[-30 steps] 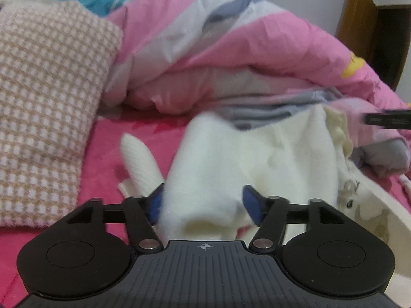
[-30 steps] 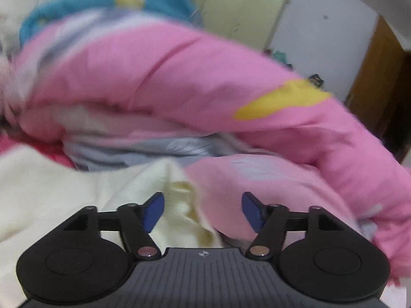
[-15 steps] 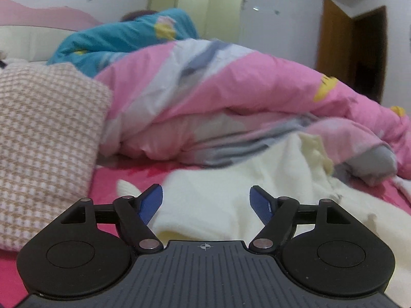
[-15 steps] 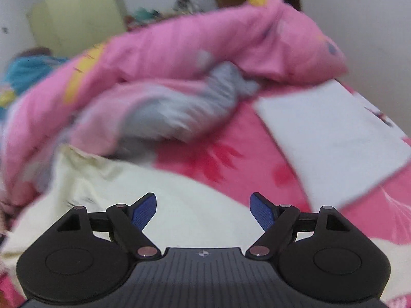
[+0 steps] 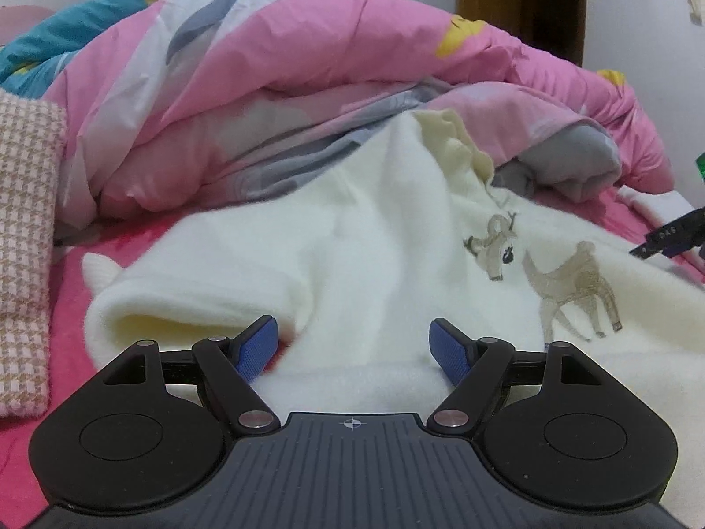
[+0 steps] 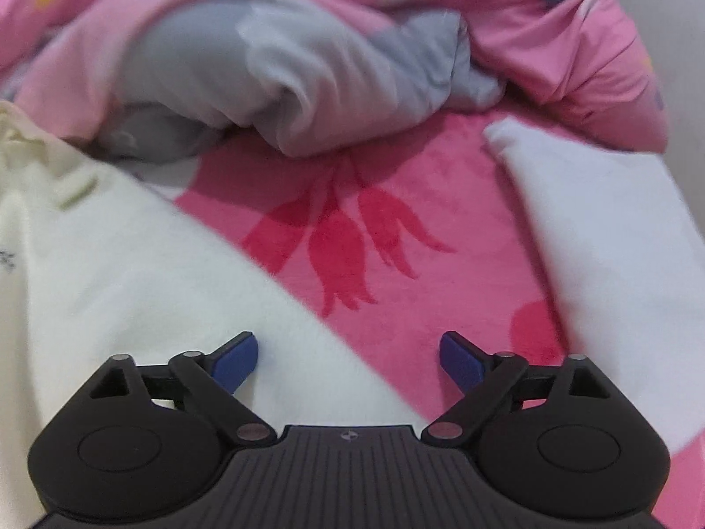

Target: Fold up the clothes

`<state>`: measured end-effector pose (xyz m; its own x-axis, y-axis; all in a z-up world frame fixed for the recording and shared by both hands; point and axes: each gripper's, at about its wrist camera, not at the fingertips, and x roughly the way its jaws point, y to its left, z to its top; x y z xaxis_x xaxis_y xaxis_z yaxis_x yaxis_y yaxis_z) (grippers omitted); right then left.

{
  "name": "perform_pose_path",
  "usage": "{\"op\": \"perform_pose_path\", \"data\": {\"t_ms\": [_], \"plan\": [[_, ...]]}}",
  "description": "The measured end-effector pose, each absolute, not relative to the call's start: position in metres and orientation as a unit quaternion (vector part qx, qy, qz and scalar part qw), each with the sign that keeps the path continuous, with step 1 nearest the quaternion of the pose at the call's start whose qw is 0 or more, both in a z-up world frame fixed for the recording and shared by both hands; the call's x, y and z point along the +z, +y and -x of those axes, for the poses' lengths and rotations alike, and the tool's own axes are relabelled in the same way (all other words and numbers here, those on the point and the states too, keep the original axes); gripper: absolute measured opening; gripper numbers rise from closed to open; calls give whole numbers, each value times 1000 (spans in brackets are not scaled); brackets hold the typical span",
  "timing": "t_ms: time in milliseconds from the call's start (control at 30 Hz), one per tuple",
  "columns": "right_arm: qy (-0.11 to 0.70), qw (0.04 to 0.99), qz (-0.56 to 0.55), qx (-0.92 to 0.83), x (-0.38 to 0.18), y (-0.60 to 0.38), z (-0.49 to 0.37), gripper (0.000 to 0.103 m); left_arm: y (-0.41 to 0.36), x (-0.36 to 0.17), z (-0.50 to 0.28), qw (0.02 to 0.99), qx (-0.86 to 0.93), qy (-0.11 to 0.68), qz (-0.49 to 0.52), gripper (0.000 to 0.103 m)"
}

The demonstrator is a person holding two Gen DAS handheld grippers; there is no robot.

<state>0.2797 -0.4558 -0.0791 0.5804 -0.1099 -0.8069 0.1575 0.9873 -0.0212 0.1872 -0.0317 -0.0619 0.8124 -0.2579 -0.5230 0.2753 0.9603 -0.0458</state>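
My left gripper (image 5: 354, 344): jaws open, over the cream sweater (image 5: 352, 242) on the bed (image 6: 440, 203); only this view shows its deer print (image 5: 577, 282). Right gripper (image 6: 348, 355): jaws open. Quilt (image 5: 308, 66) at 12 o'clock, checked pillow (image 5: 26, 220) at 9.

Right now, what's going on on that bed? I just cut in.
A person with a gripper in each hand is folding a cream sweater with deer patches, spread on the pink bedsheet beside a bunched pink duvet. One sleeve already lies folded across the body. The left gripper is open over the near edge, holding nothing. The right gripper is open over the sweater's other edge, also empty.
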Motion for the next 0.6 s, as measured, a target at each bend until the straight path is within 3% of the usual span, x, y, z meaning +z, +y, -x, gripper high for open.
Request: {"op": "perform_pose_path", "data": {"t_ms": [100,200,333,400,467,600], "plan": [[462,881,-83,-63,-79,-466,-278,97,-30,-62,-189,950,-141,277,-12,78],[472,875,-100,-33,-75,-465,-266,89,-30,-62,-190,950,-141,279,-10,78],[482,874,-64,-7,-71,-446,-246,65,-30,-63,-190,950,-141,279,-10,79],[484,873,-57,-1,-70,-437,-236,47,-30,-64,-191,950,-139,281,-10,80],[485,873,-46,8,-67,-428,-230,18,-29,-65,-192,949,-137,284,-8,81],[457,890,-5,0,-49,-412,-222,13,-25,-65,-193,948,-138,288,2,82]]}}
